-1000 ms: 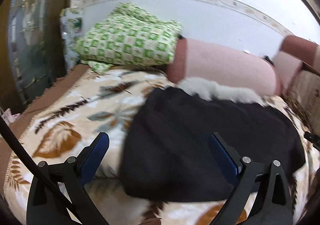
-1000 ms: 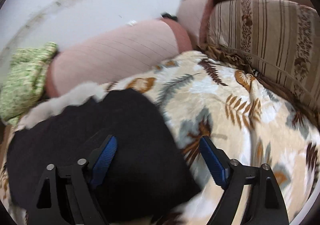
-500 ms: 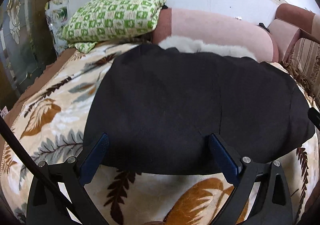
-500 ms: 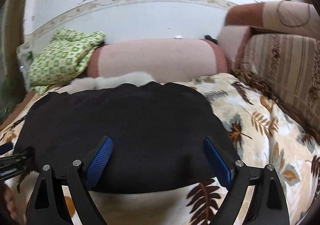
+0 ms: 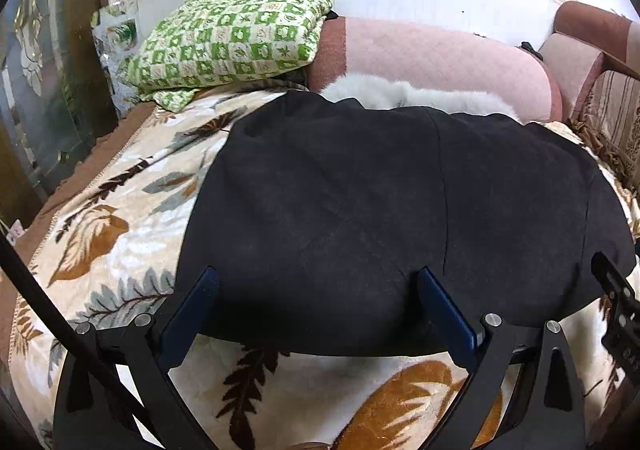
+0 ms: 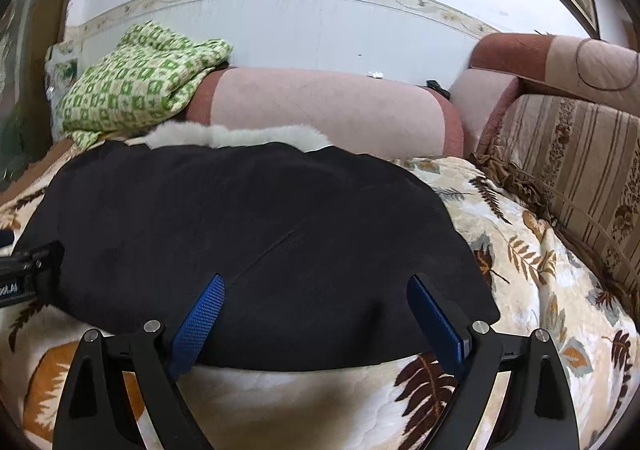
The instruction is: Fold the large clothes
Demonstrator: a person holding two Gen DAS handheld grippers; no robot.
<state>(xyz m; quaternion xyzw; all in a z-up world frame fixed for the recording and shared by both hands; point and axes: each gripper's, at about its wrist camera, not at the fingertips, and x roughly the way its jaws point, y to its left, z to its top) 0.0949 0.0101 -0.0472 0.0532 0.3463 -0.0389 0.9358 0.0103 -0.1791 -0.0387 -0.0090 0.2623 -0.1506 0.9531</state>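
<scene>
A large black garment lies folded flat on a leaf-patterned blanket. White fur trim shows along its far edge. My left gripper is open, hovering over the garment's near left part with nothing between its blue-padded fingers. My right gripper is open as well, over the garment's near right part, holding nothing. Each gripper's body shows at the edge of the other's view.
A green checked quilt is piled at the back left on a pink bolster. A striped sofa back runs along the right. A white wall stands behind, and a glass door stands at the left.
Both views have swung from the sides to face the garment squarely and have settled closer over its near edge. Both grippers stay open throughout.
</scene>
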